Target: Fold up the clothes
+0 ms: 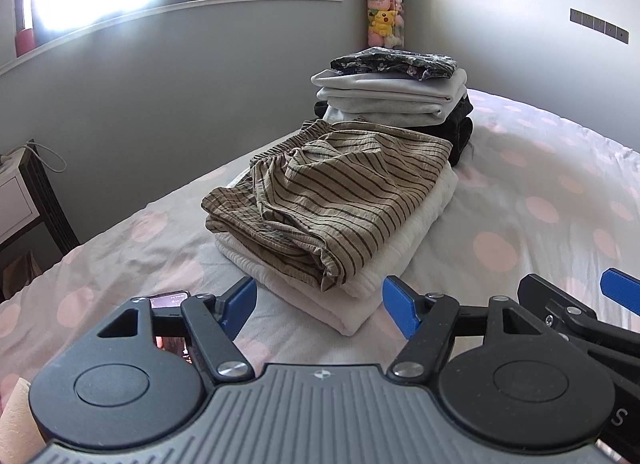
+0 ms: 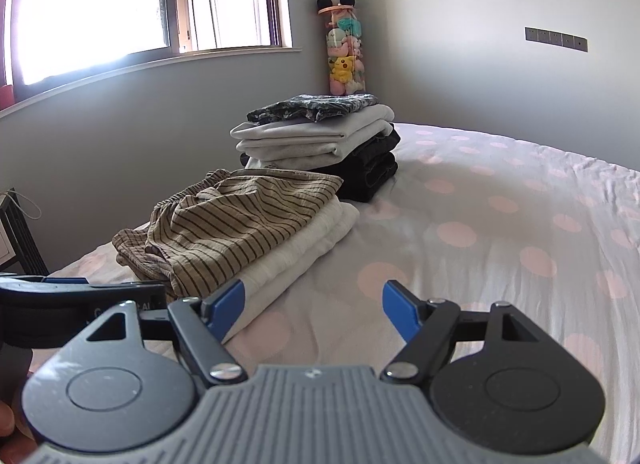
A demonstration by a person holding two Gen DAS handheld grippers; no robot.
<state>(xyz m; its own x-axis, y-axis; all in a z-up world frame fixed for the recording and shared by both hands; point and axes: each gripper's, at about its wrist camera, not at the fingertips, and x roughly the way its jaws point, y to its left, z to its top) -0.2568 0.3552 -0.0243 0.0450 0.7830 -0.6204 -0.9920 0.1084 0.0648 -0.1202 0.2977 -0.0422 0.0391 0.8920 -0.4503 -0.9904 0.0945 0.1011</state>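
A folded tan striped garment (image 1: pixel 332 200) lies on top of a folded white garment (image 1: pixel 400 248) on the bed; both also show in the right wrist view, the striped one (image 2: pixel 232 228) above the white one (image 2: pixel 304 248). My left gripper (image 1: pixel 320 308) is open and empty, just short of the white garment's near edge. My right gripper (image 2: pixel 314 308) is open and empty, its left finger (image 2: pixel 226 304) beside the white garment's corner. The right gripper also shows at the right of the left wrist view (image 1: pixel 580 300).
A taller stack of folded white, dark and patterned clothes (image 1: pixel 396 96) stands behind the pile. The bed has a white cover with pink dots (image 2: pixel 500 232). A phone (image 1: pixel 170 300) lies under the left gripper. A bedside table (image 1: pixel 24 200) stands at left. A tube of plush toys (image 2: pixel 344 60) stands in the corner.
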